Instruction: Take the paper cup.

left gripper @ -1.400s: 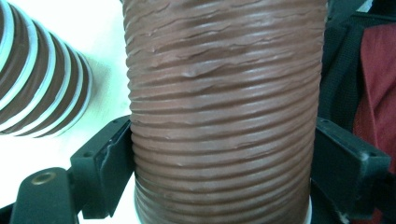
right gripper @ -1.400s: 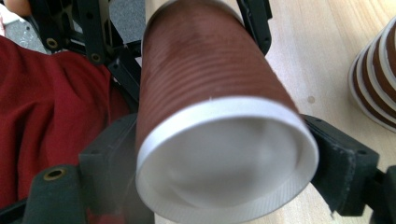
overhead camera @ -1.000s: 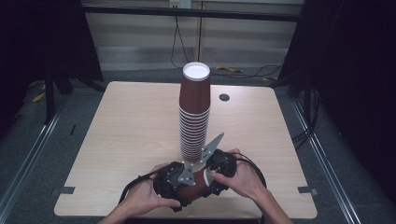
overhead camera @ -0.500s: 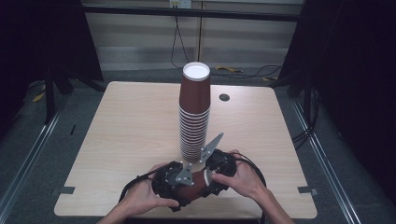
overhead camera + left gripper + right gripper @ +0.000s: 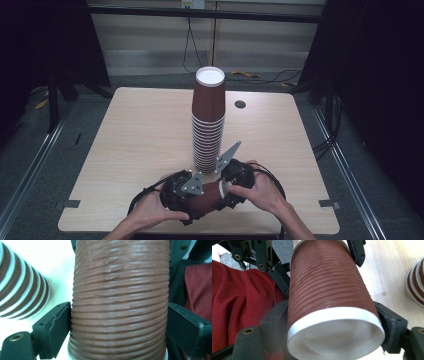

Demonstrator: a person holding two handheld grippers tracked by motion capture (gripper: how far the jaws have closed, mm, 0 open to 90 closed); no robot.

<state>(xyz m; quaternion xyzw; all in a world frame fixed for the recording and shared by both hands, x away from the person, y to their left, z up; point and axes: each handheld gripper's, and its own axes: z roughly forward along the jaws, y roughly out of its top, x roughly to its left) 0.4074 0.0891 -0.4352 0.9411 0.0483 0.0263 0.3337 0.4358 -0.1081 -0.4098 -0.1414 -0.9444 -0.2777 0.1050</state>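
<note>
- A single brown paper cup [image 5: 207, 196] is held on its side at the near edge of the table [image 5: 125, 130], just in front of the tall cup stack [image 5: 208, 120].
- The cup is clamped from both ends: the left gripper [image 5: 117, 322] is closed on the ribbed wall, one jaw pressed to each flank, as is plain in the left gripper view.
- The right gripper [image 5: 332, 322] is closed on the same cup just behind the white rim [image 5: 334, 332], with the open mouth turned toward its camera.
- The step in hand is judged to be a handover or a separation of nested cups; which of the two cannot be told.
- To do it well, the squeeze should be kept light, since thin paper is easily dented, and a crease is already hinted at high on the wall in the left gripper view.
- Any pull should be made straight along the cup's axis, so that the rim is not ovalled.
- The stack stands close behind the grippers, so elbows and jaws should be kept low and clear of it; a nudge could topple it.
- The cup itself is seen as dark brown, finely ribbed in rings, with a rolled white rim and a pale inside.
</note>
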